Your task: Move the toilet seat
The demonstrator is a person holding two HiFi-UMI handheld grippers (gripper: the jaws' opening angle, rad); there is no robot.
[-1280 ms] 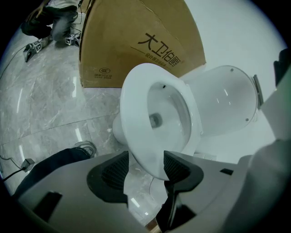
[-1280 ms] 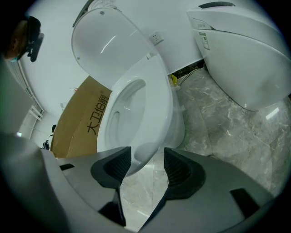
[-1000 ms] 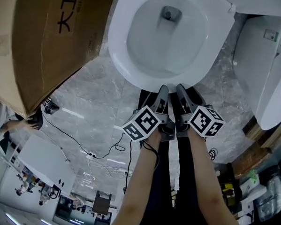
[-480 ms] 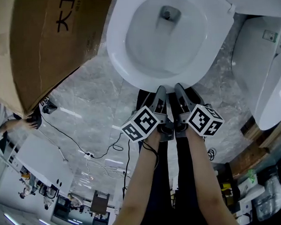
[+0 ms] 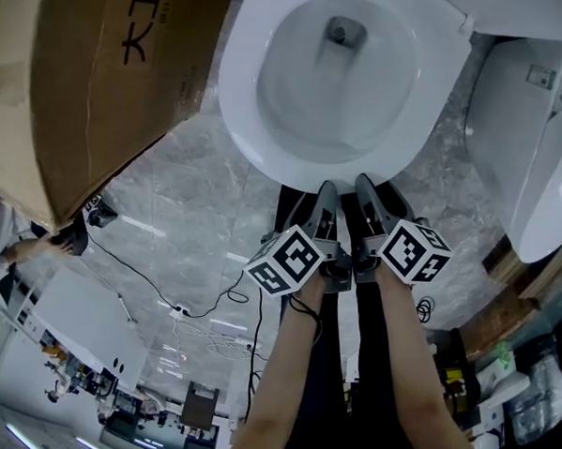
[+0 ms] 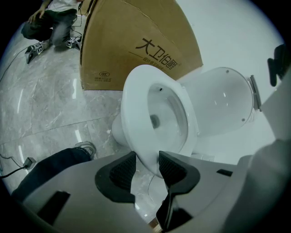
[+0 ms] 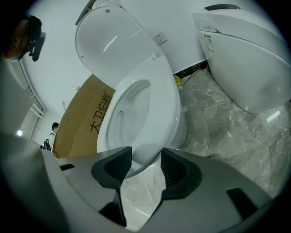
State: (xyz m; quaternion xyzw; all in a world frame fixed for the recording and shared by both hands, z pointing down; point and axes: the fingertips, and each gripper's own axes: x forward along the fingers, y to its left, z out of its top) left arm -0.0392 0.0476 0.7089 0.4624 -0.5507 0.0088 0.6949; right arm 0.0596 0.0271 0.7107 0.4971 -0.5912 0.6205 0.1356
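The white toilet seat lies down on the bowl, and its lid stands raised behind it. Both grippers sit side by side at the seat's front edge. The jaws of my left gripper have just been closing, and the seat's front rim reaches in between their tips. I see no pad pressing on it. My right gripper stands wide with the same rim between its tips, and floor shows in the gap below. Whether either lower jaw is under the seat alone or under the bowl's rim is hidden.
A large cardboard box stands close to the toilet's left. A second white toilet is at the right. Cables trail over the grey marble floor. Someone crouches on the floor beyond the box.
Both grippers stay at the toilet's front rim. The head view has shifted slightly, so the toilet and grippers sit a little lower in the picture.
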